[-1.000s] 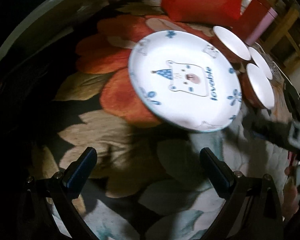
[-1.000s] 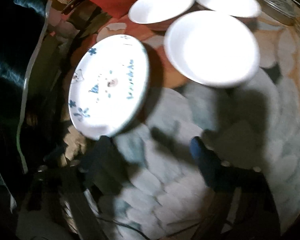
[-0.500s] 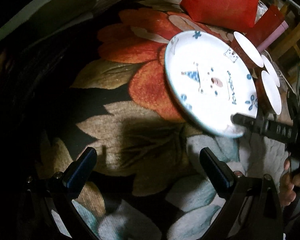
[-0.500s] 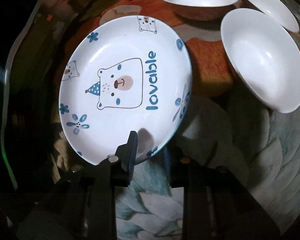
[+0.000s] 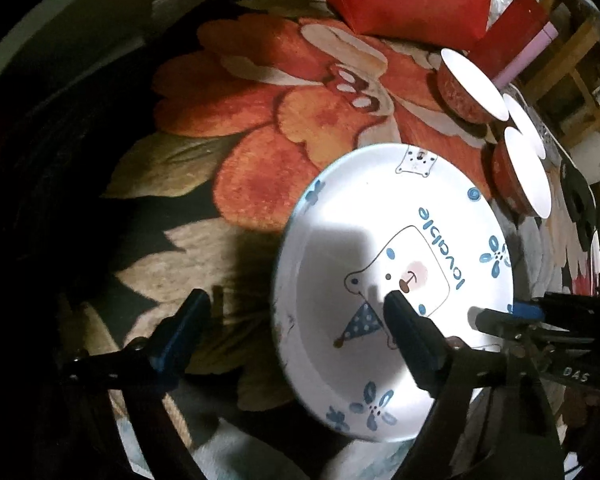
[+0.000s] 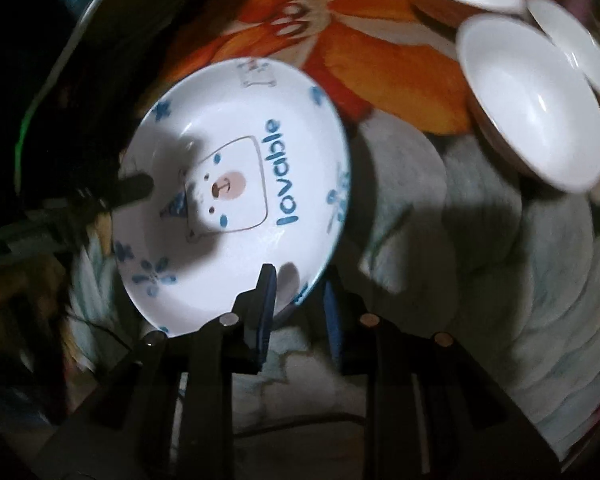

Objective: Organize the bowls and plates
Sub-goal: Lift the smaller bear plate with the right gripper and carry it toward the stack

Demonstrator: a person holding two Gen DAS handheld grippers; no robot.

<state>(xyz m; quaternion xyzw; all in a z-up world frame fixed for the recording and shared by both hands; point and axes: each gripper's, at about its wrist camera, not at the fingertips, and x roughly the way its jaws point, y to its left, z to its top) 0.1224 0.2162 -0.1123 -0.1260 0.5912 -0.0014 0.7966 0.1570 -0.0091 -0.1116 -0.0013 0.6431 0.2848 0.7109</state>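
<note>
One bear-print plate [image 6: 236,184], three white bowls [image 6: 532,104] on floral-cloth surface [image 5: 260,128] | right hand-held gripper [image 6: 300,300] clamps plate's near rim, plate tilted off cloth | left hand-held gripper [image 5: 296,328] wide, just been closing, straddling plate's left edge | a second ago plate lay flat, ungripped

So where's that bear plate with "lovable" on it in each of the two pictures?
Left wrist view: the bear plate fills the lower right, with one left finger in front of it.
Right wrist view: left of centre, its near rim pinched in the right gripper.
Shared landmark: the white bowls beyond the plate, on the floral cloth.
</note>
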